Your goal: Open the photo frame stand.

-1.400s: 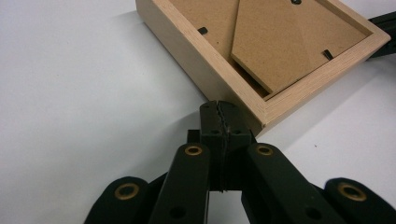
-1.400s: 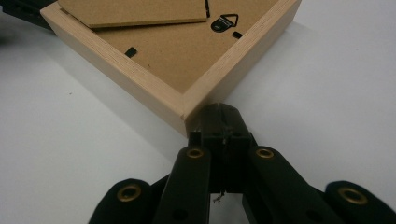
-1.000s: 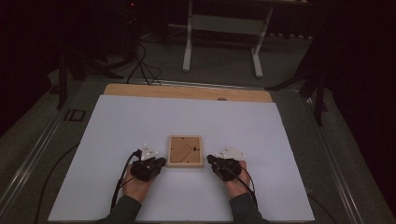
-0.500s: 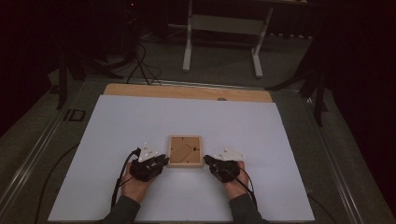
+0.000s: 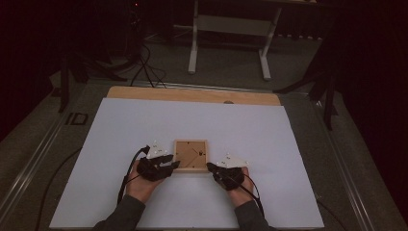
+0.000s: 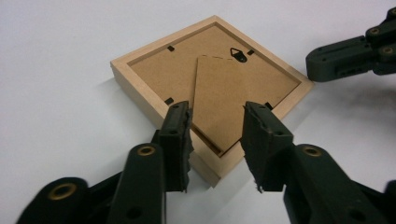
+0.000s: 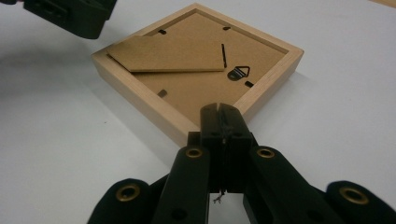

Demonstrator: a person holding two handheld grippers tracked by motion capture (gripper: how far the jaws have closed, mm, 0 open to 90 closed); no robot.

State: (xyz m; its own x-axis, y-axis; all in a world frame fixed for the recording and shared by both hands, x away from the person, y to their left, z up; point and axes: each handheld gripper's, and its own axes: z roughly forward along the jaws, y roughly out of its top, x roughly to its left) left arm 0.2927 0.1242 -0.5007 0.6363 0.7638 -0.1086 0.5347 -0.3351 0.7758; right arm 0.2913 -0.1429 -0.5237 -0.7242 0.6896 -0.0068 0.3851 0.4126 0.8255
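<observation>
A small square wooden picture frame (image 5: 191,155) lies face down on the white sheet, showing its brown backing board, a folded stand flap (image 6: 219,93) and a metal hanger (image 7: 238,73). My left gripper (image 5: 174,163) is at the frame's left near corner. In the left gripper view it (image 6: 215,109) is open, its jaws straddling that corner just above the backing. My right gripper (image 5: 210,166) is at the right near corner. In the right gripper view it (image 7: 219,109) is shut with nothing between its jaws, its tip against the frame's rim (image 7: 187,133).
A white sheet (image 5: 144,125) covers most of the table, and a wooden strip (image 5: 192,95) is exposed along the far edge. Beyond the table stand the white legs of a stand (image 5: 194,43) and cables (image 5: 144,62) on the dark floor.
Both hands have crept slightly inward toward the frame's near corners. The frame itself has not moved.
</observation>
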